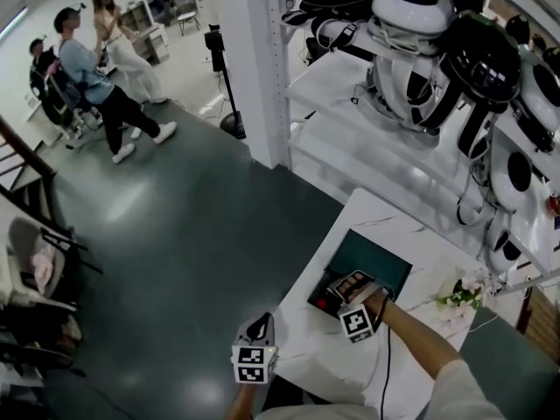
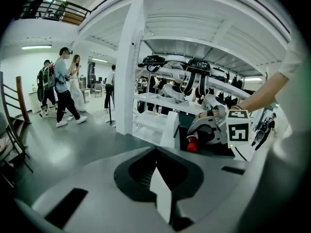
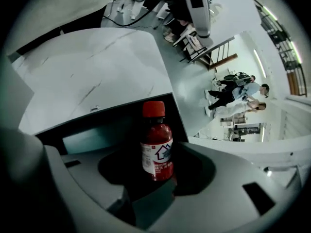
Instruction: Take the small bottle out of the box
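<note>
A small bottle [image 3: 156, 147] with a red cap, red contents and a white label stands upright between the jaws of my right gripper [image 1: 337, 297], which is shut on it. They are inside the dark green box [image 1: 378, 257] on the white table [image 1: 372, 213]. From the left gripper view, the red bottle [image 2: 192, 144] shows under the right gripper [image 2: 210, 130] at the box's open front. My left gripper [image 1: 260, 326] hangs off the table's front left edge, well apart from the box. Its jaws are shut with nothing in them.
White shelves [image 1: 350, 86] with black-and-white robot parts run along the back right. A small bunch of flowers [image 1: 459, 297] lies right of the box. A white pillar [image 1: 258, 59] stands beyond the table. People [image 1: 96, 77] stand far off on the grey floor.
</note>
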{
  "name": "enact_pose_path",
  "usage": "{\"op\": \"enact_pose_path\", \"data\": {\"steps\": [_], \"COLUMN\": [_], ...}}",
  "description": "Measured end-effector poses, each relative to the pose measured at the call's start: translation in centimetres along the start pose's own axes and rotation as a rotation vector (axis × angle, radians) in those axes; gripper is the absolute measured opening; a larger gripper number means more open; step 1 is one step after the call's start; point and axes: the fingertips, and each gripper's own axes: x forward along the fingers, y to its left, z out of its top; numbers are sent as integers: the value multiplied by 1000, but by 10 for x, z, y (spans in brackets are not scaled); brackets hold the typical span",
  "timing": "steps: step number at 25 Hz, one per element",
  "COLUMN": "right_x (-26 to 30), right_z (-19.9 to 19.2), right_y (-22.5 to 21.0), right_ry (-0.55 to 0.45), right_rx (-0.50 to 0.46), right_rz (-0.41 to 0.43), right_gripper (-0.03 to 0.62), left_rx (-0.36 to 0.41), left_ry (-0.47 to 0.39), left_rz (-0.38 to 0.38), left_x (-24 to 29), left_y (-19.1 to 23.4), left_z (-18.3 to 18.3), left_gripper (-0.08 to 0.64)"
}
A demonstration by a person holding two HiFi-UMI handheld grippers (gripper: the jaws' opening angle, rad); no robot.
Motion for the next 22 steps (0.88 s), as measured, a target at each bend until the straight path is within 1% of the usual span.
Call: {"op": "enact_pose_path", "data": {"steps": [6,9,11,16,20,22], "right_x": [-21,-30,-35,-48,-57,-65], "right_z": [-5,-9,-11,-17,-22,-26], "right_y": [-6,-7,-6,-10,-14,-18], "right_ry": [-1,-13,-31,-88,-131,-168], "right_rx": [151,254,358,659,847,969], "right_rz": [-48,-73,-91,-133,-169,-197], "right_gripper": [219,219,219,219,219,219], "left_rx": [19,23,27,35,38,36], "left_ry": [-26,-38,-48,-61,-67,-67], "left_rz": [-6,-5,-2,4,3,7], "left_x": [-9,-13,-15,-19,-22,-24], "left_y": [-17,-24,-26,-31,-36,-39], "left_z": [10,13,14,17,19,19], "left_gripper": [18,18,18,18,18,18]}}
